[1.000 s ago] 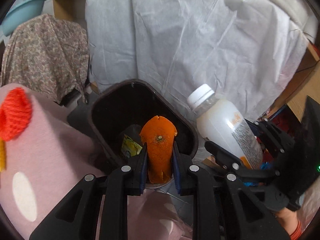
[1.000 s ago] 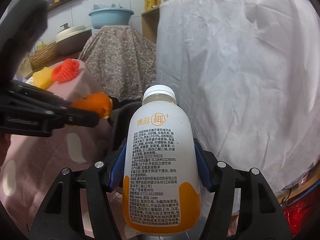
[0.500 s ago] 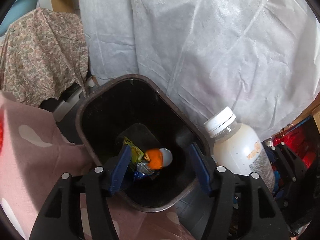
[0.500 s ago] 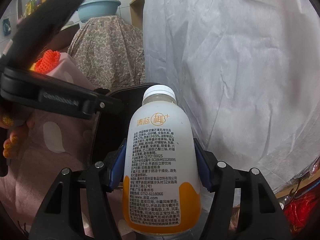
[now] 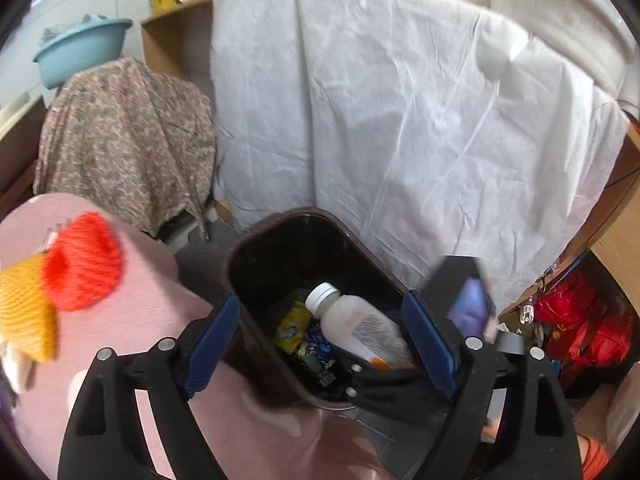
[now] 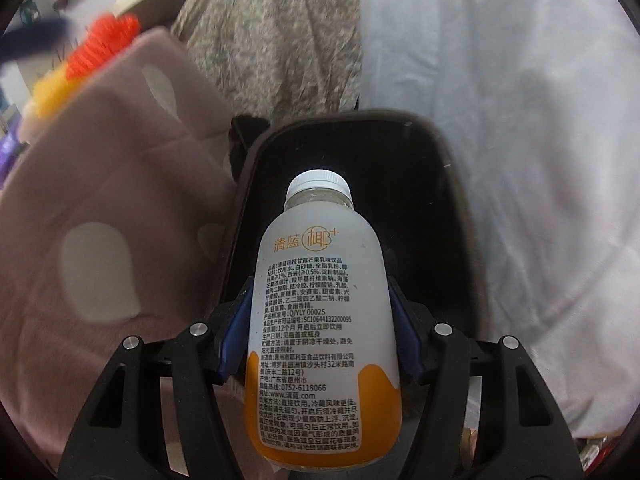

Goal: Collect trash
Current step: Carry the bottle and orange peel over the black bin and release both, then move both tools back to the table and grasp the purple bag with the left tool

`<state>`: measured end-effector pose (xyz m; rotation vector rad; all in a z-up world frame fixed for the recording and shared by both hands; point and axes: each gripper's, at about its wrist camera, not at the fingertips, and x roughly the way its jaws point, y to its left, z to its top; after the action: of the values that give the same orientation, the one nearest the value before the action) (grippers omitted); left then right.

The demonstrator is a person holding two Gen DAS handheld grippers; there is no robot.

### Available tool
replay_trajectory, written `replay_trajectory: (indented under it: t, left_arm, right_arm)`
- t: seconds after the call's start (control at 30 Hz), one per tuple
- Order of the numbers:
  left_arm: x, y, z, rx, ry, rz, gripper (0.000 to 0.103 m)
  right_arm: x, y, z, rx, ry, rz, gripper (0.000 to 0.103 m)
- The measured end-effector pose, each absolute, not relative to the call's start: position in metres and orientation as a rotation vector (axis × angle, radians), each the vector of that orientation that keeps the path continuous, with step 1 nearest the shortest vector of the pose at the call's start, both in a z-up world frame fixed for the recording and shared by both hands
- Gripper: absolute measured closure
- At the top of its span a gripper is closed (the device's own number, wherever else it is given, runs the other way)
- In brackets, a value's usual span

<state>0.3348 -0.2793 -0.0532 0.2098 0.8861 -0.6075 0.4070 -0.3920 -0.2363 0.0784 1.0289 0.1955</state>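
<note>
Bottle (image 6: 324,312) clamped by right gripper (image 6: 320,340) over the bin (image 6: 448,168).

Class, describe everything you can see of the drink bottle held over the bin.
The bottle is cloudy white plastic with a white screw cap, an orange band round its base and dense printed text under an orange logo. It looks nearly empty. The right tongs clamp its lower body between blue pads, cap pointing away and down into the dark bin. Only the pads visibly touch it.

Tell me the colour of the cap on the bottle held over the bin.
White; the bottle cap shows best in the right wrist view.
</note>
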Motion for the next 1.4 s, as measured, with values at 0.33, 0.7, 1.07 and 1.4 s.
replay_trajectory:
  t: [0.33,0.7,1.07,1.4]
  left_arm:
    - [0.326,-0.243,-0.033,0.184,0.837,-0.576,0.018]
    - [0.320,-0.218,-0.031,0.166,0.837,-0.552,0.017]
    - [0.303,-0.189,-0.034,0.120,0.834,-0.536,0.017]
    - [0.275,-0.127,-0.029,0.064,0.805,-0.481,0.015]
  right_arm:
    - [0.464,-0.379,-0.284,0.056,1.273,0.147,0.041]
    - [0.473,-0.382,-0.297,0.120,1.295,0.091,0.029]
    - [0.407,-0.371,-0.224,0.098,1.053,0.126,0.029]
    - [0.339,-0.350,-0.140,0.077,0.825,0.171,0.025]
